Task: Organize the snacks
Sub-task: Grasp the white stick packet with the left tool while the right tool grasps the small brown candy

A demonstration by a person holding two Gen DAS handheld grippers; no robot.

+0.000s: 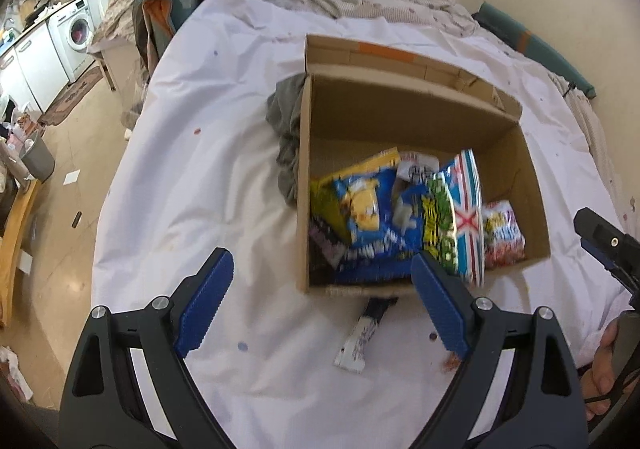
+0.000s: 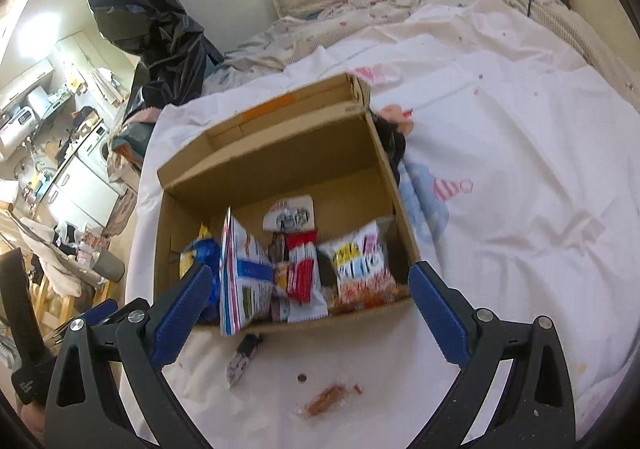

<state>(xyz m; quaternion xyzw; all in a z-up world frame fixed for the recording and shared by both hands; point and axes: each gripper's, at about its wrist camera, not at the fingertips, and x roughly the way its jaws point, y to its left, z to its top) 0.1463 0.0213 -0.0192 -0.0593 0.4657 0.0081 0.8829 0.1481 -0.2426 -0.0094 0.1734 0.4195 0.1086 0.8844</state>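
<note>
**Snack box on bed: both grippers empty**

The open brown cardboard box (image 1: 404,121) sat on the white bedsheet (image 1: 208,169), holding colourful plastic snack packets (image 1: 384,217). One small white-and-dark wrapped bar (image 2: 244,359) lay outside, just beside the box's near wall. The left gripper (image 1: 320,309) and right gripper (image 2: 310,313) stood wide apart, gripping nothing.

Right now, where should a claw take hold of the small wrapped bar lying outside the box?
Probably across the middle of the small wrapped bar, from above. It lies flat on the white sheet, its long axis pointing at the cardboard box, far end at the box wall. Its long sides look free, so the fingers could close across the narrow width.
</note>
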